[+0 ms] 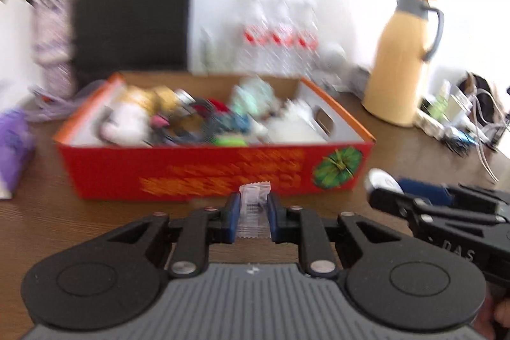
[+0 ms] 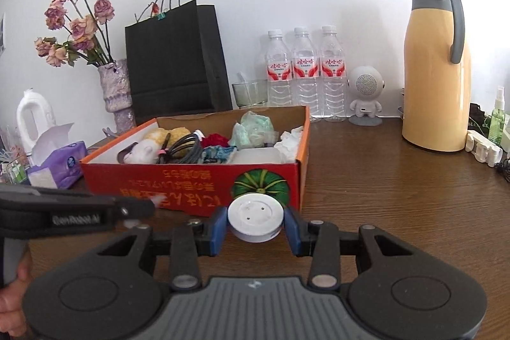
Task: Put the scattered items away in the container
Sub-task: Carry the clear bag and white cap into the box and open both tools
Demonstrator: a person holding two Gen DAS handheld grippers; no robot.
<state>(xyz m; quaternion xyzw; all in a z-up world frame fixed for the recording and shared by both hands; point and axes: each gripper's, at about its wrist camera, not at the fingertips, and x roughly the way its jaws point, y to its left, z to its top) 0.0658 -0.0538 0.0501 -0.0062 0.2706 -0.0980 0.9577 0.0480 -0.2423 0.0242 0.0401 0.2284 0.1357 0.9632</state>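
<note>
- A small clear sachet [image 1: 254, 210] is sitting between the blue fingers [image 1: 232, 217] of the left gripper [image 1: 253, 217], which is clenching it from both sides, just in front of the red box.
- A white round puck-like disc [image 2: 256, 219] is being grasped by the right gripper [image 2: 256, 227], its fingers [image 2: 218, 231] pressing on either side of the rim.
- Both grippers are hovering side by side above the brown desk [image 2: 382, 180], near the box's front wall.
- The red cardboard box [image 2: 191, 180] is standing open on the desk, holding a heap of cables, cloth, tissue and small toys.
- Behind it, a black paper bag [image 2: 173, 66], three water bottles [image 2: 306, 75] and a vase of dried roses [image 2: 114, 91] are lining the wall.
- A yellow thermos jug [image 2: 436, 66] is standing to the right, well apart from the box.
</note>
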